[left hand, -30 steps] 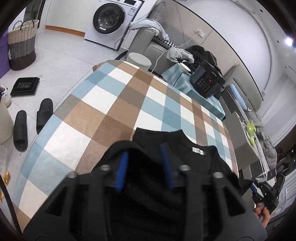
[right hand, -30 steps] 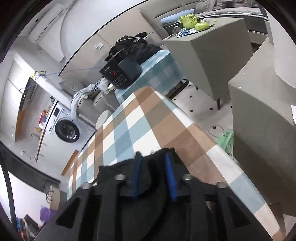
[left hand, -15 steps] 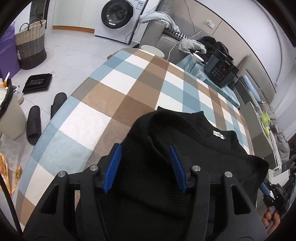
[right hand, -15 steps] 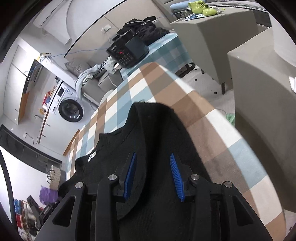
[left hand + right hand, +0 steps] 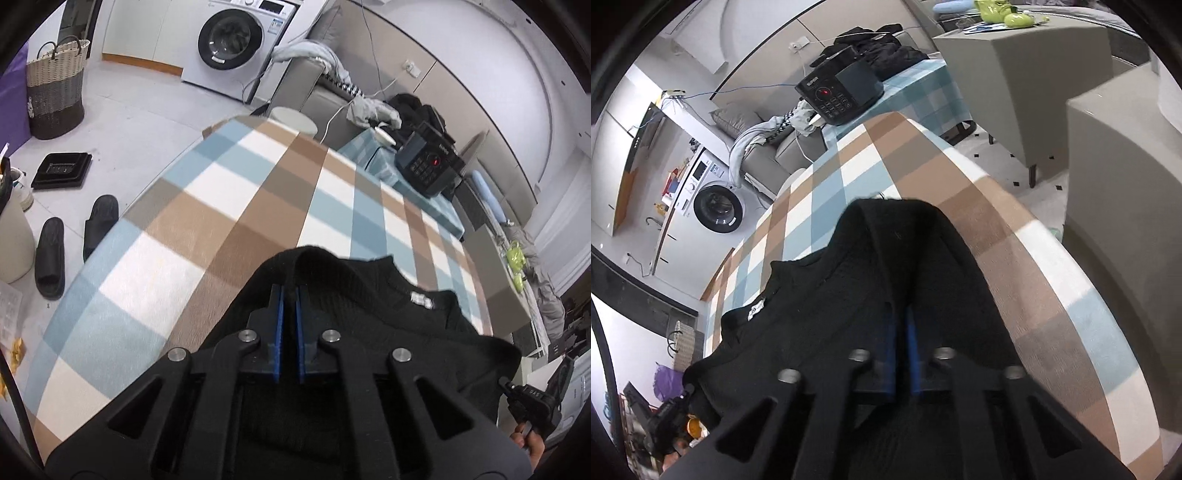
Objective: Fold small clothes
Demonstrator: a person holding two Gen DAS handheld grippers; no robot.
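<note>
The black knit top (image 5: 388, 321) lies on the checked counter (image 5: 229, 206), collar and label facing up. Both grippers have just closed: the left gripper (image 5: 289, 295) pinches a ridge of fabric at one shoulder, and the right gripper (image 5: 900, 321) is clenched on the fabric at the other. A clean fold likely requires lifting both edges together, level and taut.

"SUPOR" in white letters on top edge of black boxy appliance with red light and button panel (image 5: 839, 95). White neck label inside collar of black knit garment (image 5: 421, 300): print too small to read. Washing machine sticker: unreadable.
</note>
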